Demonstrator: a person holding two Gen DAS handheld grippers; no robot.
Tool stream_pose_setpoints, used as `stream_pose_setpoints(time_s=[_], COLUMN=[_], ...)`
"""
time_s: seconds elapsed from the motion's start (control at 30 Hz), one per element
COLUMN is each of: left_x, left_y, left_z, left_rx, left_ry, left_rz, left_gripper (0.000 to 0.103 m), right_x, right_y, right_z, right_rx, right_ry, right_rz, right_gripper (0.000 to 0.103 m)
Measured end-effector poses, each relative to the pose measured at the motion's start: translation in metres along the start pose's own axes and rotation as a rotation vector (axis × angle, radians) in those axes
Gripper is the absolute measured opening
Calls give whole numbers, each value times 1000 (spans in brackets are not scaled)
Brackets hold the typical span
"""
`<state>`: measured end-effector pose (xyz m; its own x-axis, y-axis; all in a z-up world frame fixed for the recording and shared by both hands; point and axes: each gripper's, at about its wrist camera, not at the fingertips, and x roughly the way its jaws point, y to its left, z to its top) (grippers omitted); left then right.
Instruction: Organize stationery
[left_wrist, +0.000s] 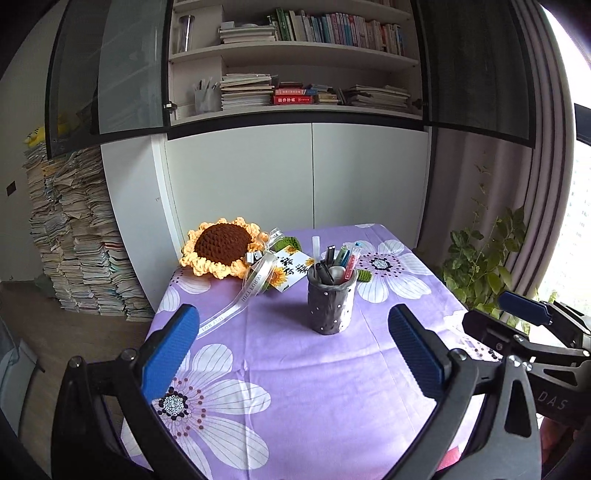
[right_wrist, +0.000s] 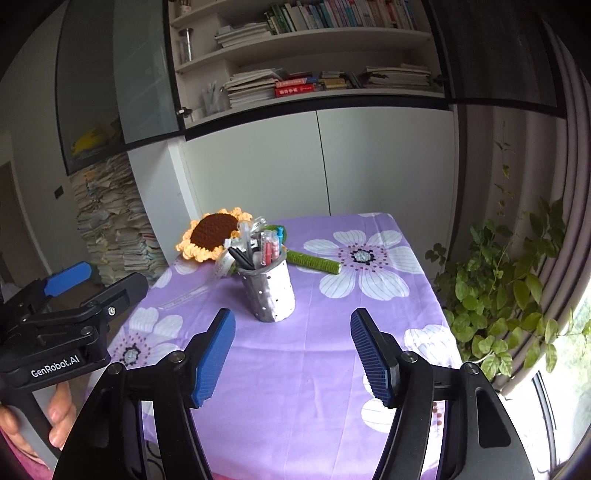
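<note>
Both my claws hang above the purple flowered tablecloth (left_wrist: 295, 369), holding nothing: my left gripper (left_wrist: 291, 350) has its jaws wide apart, my right gripper (right_wrist: 291, 356) likewise. The grey dotted pen holder (left_wrist: 331, 304) stands upright mid-table, packed with pens (left_wrist: 341, 258) whose lower halves are hidden. Behind it, the crocheted sunflower (left_wrist: 221, 245) lies partly screened; its tag (left_wrist: 291, 269) cannot be read clearly.

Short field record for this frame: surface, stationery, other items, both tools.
surface: table with purple floral cloth
stationery: pens standing in a grey dotted pen holder
loose stationery on cloth: none visible
other items: crochet sunflower with ribbon and card, lying behind the holder
left tool: open, empty, short of the holder
right tool: open, empty, short of the holder
</note>
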<state>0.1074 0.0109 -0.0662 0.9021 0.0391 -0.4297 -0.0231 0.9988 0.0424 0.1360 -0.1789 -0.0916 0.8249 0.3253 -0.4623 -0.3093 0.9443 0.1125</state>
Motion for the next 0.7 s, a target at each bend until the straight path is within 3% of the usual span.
stream_pose_setpoints(time_s=[0.5, 0.7], left_x=[-82, -92], left_y=[8, 17], left_z=[4, 6], left_rx=[-4, -31], left_ry=[-180, -197], left_rz=[34, 43], left_gripper=[102, 102], right_x=[-82, -98], right_y=[39, 53], right_z=[5, 8], right_rx=[-37, -62], right_ry=[-222, -279], right_rz=[18, 29], right_gripper=[81, 87])
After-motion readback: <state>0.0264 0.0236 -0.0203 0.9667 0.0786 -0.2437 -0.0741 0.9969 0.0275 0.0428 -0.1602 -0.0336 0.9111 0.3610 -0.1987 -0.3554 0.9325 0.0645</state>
